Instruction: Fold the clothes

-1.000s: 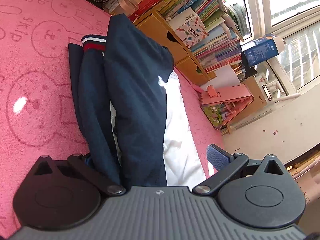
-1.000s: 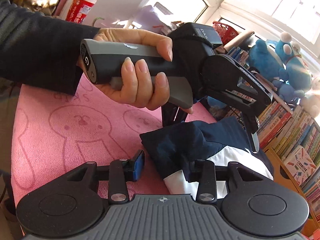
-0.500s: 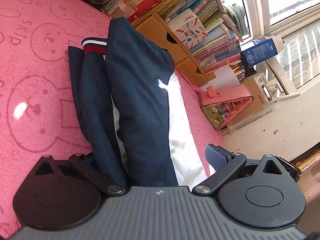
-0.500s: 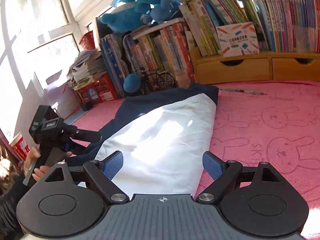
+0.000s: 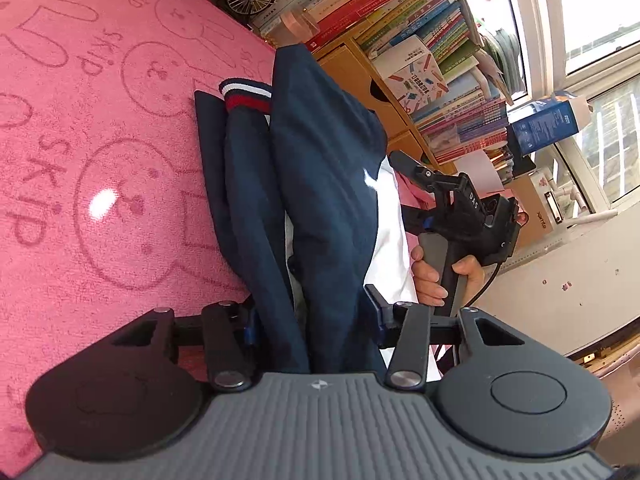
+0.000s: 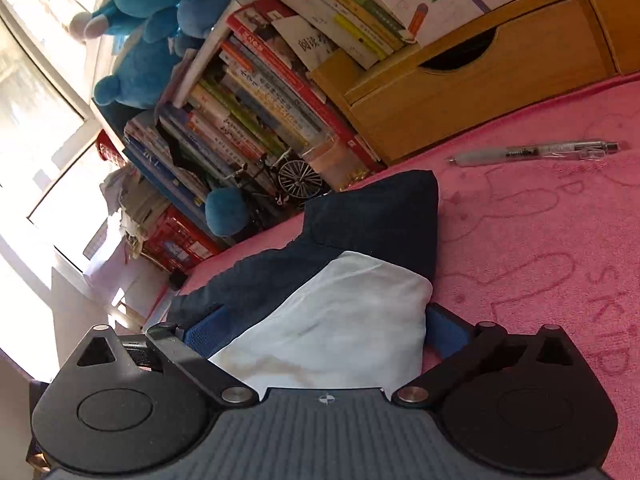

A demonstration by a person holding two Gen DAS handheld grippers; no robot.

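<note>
A navy and white garment (image 5: 320, 168) with a red, white and navy striped cuff (image 5: 246, 96) lies folded lengthwise on the pink rabbit-print mat (image 5: 100, 160). My left gripper (image 5: 314, 322) has its jaws closed in on the near end of the navy fabric. My right gripper (image 6: 324, 324) is open, its blue pads (image 6: 206, 330) on either side of the white panel (image 6: 344, 312) of the garment (image 6: 376, 216). The right gripper also shows in the left wrist view (image 5: 460, 208), held by a hand beside the garment's white edge.
Books (image 6: 256, 92), a wooden drawer unit (image 6: 480, 76) and blue plush toys (image 6: 148, 28) line the mat's far edge. A model bicycle (image 6: 296, 178) stands by the books. A pen (image 6: 536, 152) lies on the mat. A window and a blue box (image 5: 548, 120) are at the right.
My left gripper has narrowed from wide open onto the navy fabric. My right gripper has swung round and come down low over the garment's white end, now visible beside it in the left view.
</note>
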